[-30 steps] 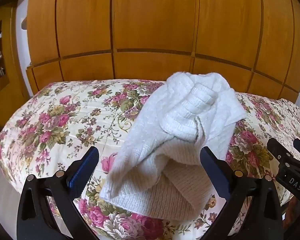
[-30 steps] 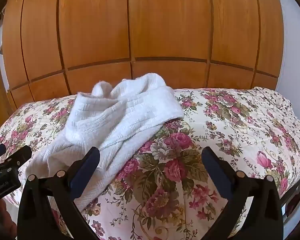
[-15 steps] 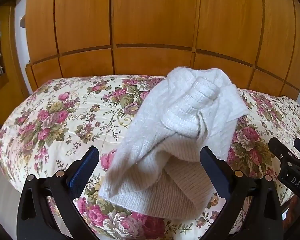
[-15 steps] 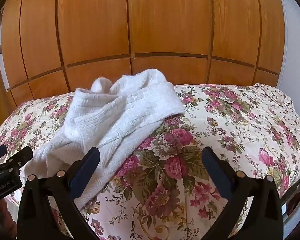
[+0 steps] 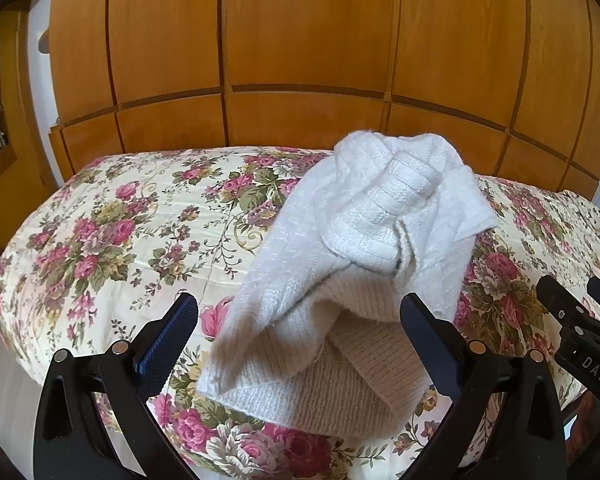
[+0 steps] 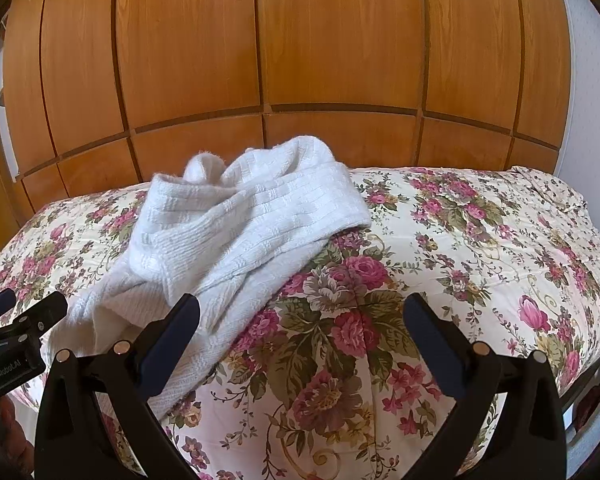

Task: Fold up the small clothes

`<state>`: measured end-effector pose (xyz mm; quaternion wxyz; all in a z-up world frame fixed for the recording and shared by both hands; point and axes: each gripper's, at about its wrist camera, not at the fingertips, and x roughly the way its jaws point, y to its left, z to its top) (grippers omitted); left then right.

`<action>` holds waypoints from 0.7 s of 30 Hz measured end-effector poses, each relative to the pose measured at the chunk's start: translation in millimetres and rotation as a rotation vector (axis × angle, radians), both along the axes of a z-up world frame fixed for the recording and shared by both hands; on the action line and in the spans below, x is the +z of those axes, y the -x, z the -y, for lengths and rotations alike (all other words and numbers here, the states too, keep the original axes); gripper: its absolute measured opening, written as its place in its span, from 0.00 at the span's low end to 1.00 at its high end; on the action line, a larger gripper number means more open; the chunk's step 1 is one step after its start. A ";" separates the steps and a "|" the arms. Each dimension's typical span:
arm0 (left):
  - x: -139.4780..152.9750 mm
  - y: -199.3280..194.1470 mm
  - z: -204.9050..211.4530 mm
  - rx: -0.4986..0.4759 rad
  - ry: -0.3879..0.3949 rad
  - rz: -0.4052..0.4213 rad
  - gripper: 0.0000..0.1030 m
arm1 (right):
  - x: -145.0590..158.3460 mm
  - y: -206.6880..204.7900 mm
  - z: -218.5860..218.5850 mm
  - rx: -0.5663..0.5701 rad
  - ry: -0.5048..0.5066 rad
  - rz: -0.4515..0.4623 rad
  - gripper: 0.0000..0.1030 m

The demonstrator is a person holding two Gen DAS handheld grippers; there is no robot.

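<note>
The left claw (image 5: pixel 300 334) is gaping wide, gripping nothing, over the near edge of the white knit garment (image 5: pixel 352 264) lying bunched on the floral bed (image 5: pixel 100 240). The right claw (image 6: pixel 300 330) is hovering equally wide and empty beside it. Grabbing several bunched layers together risks a crooked fold.

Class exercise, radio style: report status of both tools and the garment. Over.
Left tool open, empty. Right tool open, empty. White knitted sweater crumpled, unfolded on floral bedspread. Nothing in the way.

Both your wrist views sit low at the bed's (image 5: pixel 100 240) near edge, facing the far wardrobe (image 6: pixel 300 40); they share the white knit garment (image 5: pixel 340 260) up close
</note>
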<state>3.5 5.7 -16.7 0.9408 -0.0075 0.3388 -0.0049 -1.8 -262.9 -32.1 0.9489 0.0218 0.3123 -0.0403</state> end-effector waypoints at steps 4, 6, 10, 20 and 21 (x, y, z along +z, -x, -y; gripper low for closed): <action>0.2 -2.6 -1.1 -0.020 0.021 -0.004 0.97 | -3.3 -1.6 0.4 -0.006 -0.006 -0.012 0.98; -2.8 -3.3 -6.3 -0.059 0.077 -0.006 0.97 | -7.2 -3.3 2.7 -0.007 -0.025 -0.027 0.98; -13.7 -10.2 -28.5 -0.095 0.267 -0.017 0.97 | -19.4 -7.3 9.1 -0.013 -0.063 -0.064 0.98; -41.2 -44.9 -72.1 0.024 0.140 -0.023 0.97 | -59.5 -25.0 11.6 0.112 -0.280 -0.193 0.93; -44.7 -47.8 -78.6 0.020 0.159 -0.034 0.97 | -62.6 -28.6 9.1 0.128 -0.299 -0.205 0.89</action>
